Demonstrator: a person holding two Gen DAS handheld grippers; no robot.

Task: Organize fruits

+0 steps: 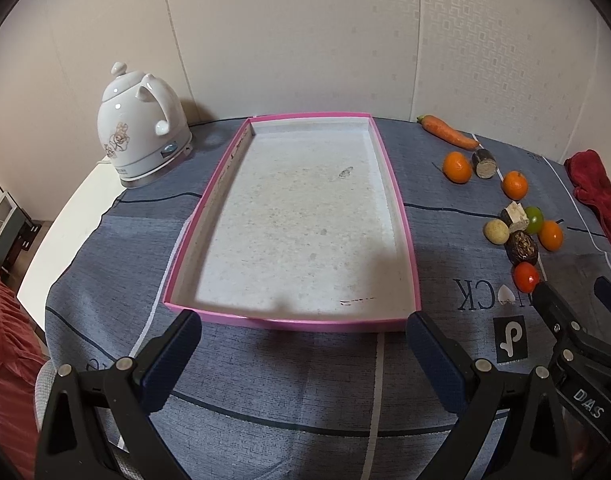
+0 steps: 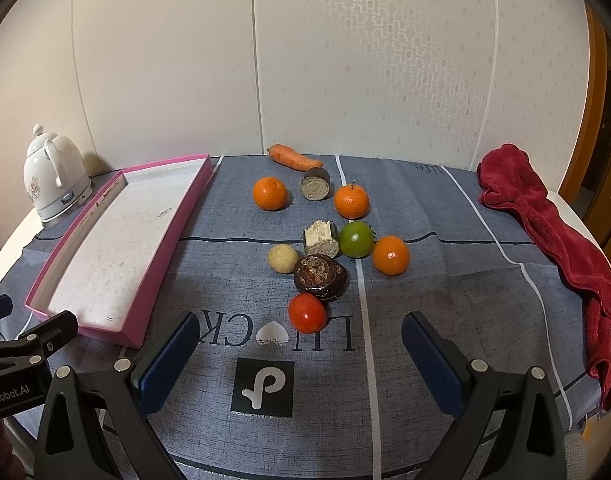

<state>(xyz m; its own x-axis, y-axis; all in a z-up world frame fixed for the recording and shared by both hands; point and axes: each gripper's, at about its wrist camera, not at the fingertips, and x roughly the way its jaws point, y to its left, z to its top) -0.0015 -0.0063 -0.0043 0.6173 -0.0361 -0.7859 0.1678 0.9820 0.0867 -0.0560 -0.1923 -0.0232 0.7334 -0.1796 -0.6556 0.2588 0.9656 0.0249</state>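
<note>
A shallow pink-rimmed box (image 1: 397,200) lies empty ahead of my open left gripper (image 1: 301,344); it also shows at the left of the right wrist view (image 2: 177,224). To its right lie a red tomato (image 2: 306,313), a green fruit (image 2: 356,239), three oranges (image 2: 269,193) (image 2: 351,200) (image 2: 391,255), a pale round fruit (image 2: 283,258), a dark brown carved piece (image 2: 320,277), two cut sugarcane pieces (image 2: 316,189) (image 2: 321,237) and a carrot (image 2: 293,158). My right gripper (image 2: 299,346) is open and empty just short of the tomato.
A white ceramic kettle (image 1: 141,128) stands at the back left beside the box. A red cloth (image 2: 545,232) lies along the table's right edge. A grey printed tablecloth (image 2: 425,320) covers the table. A wall stands close behind.
</note>
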